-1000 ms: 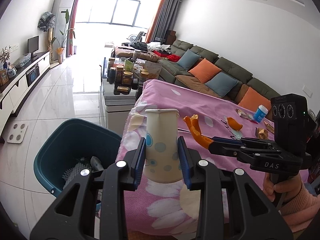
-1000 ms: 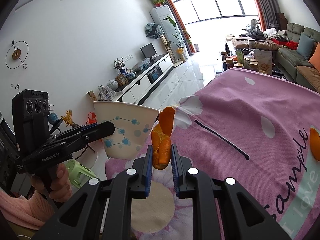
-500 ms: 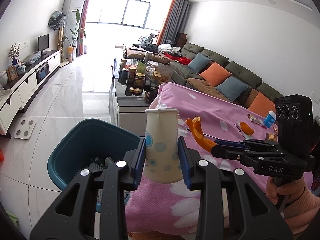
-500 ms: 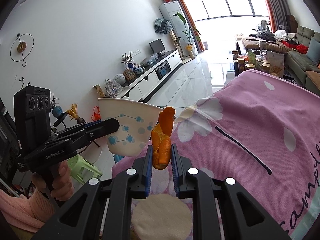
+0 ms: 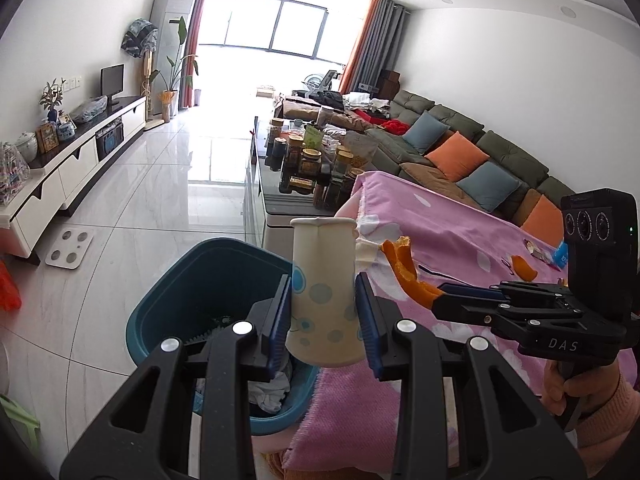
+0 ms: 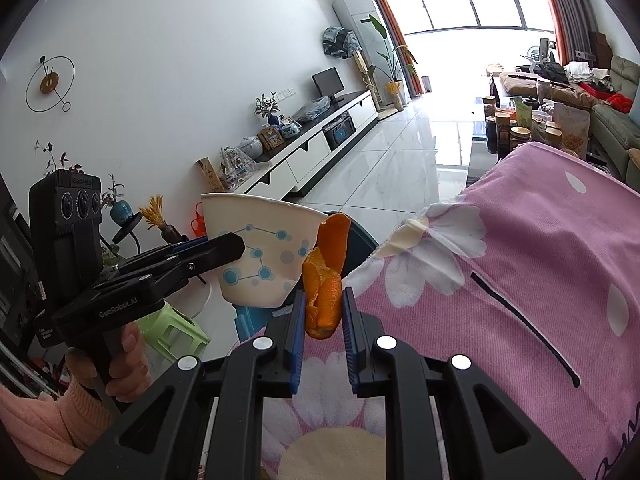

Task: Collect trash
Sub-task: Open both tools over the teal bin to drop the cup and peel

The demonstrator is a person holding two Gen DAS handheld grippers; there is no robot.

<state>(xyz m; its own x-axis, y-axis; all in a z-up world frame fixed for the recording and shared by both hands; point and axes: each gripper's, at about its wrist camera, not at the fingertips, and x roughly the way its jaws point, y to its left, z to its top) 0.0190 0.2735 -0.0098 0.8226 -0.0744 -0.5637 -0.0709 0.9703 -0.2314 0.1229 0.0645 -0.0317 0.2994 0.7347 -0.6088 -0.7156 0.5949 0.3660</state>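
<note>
Left tool (image 5: 322, 316) clamping white paper cup with blue dots (image 5: 323, 292), holding it upright over near rim of teal plastic bin (image 5: 160, 312). Right tool (image 6: 322, 334) pinching curled orange peel (image 6: 323, 280) just beside cup, above edge of pink floral cloth on tabletop (image 6: 520, 264). More peel (image 5: 524, 267) lying farther back on cloth.

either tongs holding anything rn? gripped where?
Both. Left tongs clamp a dotted paper cup by its lower side walls, near the base. Right tongs pinch a curled orange peel by its lower end.
</note>
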